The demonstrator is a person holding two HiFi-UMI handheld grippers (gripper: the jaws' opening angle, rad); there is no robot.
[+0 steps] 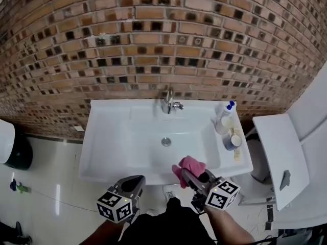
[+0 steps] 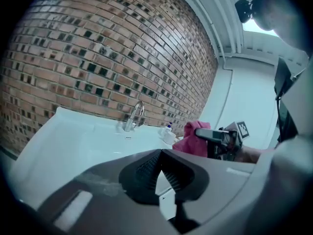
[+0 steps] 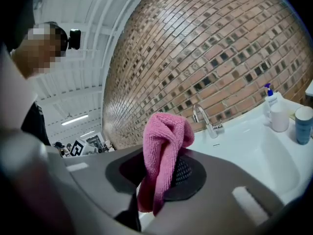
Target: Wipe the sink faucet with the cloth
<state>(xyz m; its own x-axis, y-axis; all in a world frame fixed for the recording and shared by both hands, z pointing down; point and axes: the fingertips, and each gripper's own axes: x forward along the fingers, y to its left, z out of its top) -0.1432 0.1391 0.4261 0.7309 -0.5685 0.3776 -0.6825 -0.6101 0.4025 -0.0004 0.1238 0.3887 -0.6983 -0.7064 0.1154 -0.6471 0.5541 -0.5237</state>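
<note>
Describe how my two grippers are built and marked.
The left gripper and right gripper both have grey moulded bodies with dark, ribbed pads. Each carries a white cube printed with black square markers. No cables show. The person wears a dark top.

The cloth (image 3: 164,146) was fuzzy pink microfibre, the faucet (image 1: 168,102) shiny metal, the sink (image 1: 112,137) glossy white, and the wall (image 1: 153,34) rough brick.
</note>
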